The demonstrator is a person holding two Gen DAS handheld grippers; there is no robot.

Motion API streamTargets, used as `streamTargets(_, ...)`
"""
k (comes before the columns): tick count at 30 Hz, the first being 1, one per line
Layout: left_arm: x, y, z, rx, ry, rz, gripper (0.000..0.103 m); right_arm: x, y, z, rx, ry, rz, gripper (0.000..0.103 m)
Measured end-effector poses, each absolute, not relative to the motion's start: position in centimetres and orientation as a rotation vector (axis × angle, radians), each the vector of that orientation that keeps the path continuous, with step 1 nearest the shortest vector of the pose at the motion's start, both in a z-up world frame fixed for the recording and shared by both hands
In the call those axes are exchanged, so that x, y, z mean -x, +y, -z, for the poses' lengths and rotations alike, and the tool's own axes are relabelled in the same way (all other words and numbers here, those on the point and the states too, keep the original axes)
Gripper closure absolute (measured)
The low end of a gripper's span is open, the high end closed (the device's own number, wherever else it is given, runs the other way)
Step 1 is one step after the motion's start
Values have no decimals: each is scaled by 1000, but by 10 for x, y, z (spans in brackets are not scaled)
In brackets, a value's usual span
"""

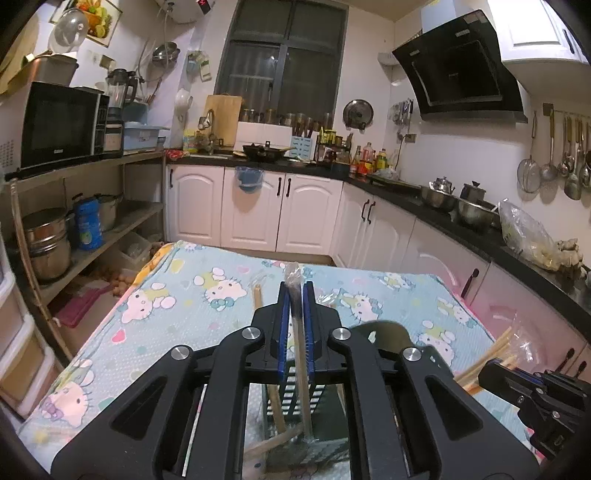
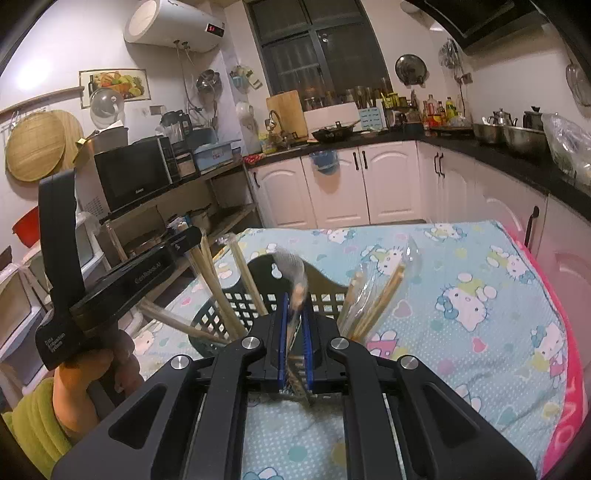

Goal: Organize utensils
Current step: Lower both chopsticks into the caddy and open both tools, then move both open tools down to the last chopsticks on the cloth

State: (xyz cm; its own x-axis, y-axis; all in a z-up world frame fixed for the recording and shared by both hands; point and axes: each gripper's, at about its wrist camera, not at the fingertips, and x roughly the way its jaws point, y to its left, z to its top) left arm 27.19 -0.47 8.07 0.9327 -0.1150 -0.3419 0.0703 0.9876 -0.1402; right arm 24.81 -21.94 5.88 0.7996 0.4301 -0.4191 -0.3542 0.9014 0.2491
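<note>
Loading of the black lattice utensil basket (image 2: 236, 314) on the cartoon-print counter (image 2: 461, 295) appears in hand: left gripper (image 1: 296, 295) jaws near-closed on wrapped chopsticks (image 1: 301, 354), right gripper (image 2: 294, 306) jaws likewise pinching a wrapped utensil (image 2: 291, 266) above the basket; next, each likely needs lowering and release.

Up and to the left of your right gripper (image 2: 294, 317), the water heater (image 2: 173, 26) shows a red two-digit readout; it looks like 57, though that is not certain. On your left gripper (image 2: 192, 236), the side lettering seems to read "GenRobot.AI". The small print on its grip and the microwave (image 2: 135, 177) badge are too blurred to read.
</note>
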Motion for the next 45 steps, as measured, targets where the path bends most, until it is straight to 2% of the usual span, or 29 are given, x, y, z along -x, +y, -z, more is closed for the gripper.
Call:
streamTargets(3,-268,-2,-80,134,370,91,85,-244,-220,-59,-162,492,-423,83)
streamTargets(6,-263,1,-81,137,375,89,83,-241,-220,-59,-156,495,-422,80)
streamTargets(14,-248,8,-81,164,396,105,71,-228,-220,-61,-150,505,-429,71)
streamTargets(17,-241,12,-81,178,405,120,65,-222,-222,-61,-144,508,-431,68)
streamTargets(19,-236,13,-82,185,411,133,56,-217,-224,-61,-143,508,-431,64)
streamTargets(26,-217,13,-79,184,413,148,47,-199,-233,-60,-139,513,-423,58)
streamTargets(31,-202,16,-75,196,422,158,35,-188,-240,-57,-135,530,-413,55)
streamTargets(38,-188,18,-66,185,451,167,22,-171,-247,-54,-144,537,-411,47)
streamTargets(40,-183,17,-65,184,458,174,14,-165,-249,-52,-145,540,-410,46)
streamTargets(45,-169,14,-57,169,471,184,12,-156,-253,-46,-144,557,-402,45)
